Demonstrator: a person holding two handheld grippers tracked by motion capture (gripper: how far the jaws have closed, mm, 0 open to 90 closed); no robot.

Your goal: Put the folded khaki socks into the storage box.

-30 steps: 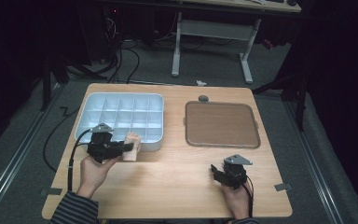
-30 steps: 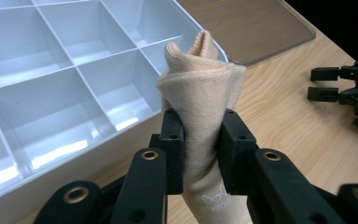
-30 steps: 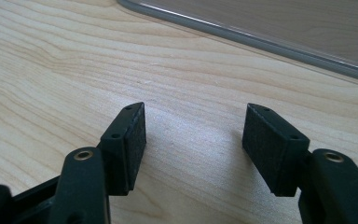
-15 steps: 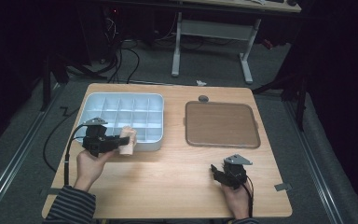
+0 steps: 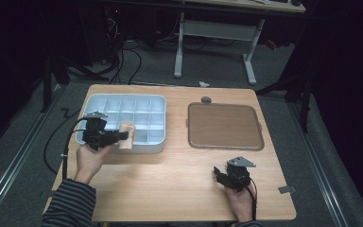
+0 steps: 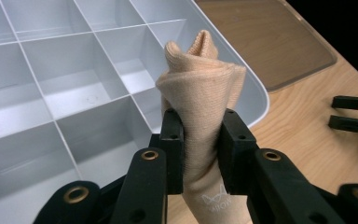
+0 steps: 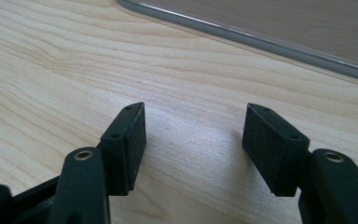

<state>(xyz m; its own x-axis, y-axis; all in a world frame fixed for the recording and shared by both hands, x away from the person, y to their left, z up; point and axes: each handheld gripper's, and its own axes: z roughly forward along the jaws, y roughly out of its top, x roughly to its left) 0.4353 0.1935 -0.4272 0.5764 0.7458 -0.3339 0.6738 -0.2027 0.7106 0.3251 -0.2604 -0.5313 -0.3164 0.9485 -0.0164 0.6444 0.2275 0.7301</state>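
A rolled beige sock is clamped between the jaws of my left gripper, which is shut on it. In the high view the left gripper holds the sock over the front edge of the pale blue compartment tray. The sock hangs above the tray's near-right compartments. My right gripper rests low on the wooden table at the front right, open. Its pads stand wide apart with bare wood between them.
A flat brown tray with a grey rim lies right of the compartment tray. A small dark round object sits behind it. A cable trails from the left gripper off the table's left side.
My left gripper has lifted the sock and carried it back and a little left, from the table in front of the tray to over the tray's front edge. The right gripper has stayed put.
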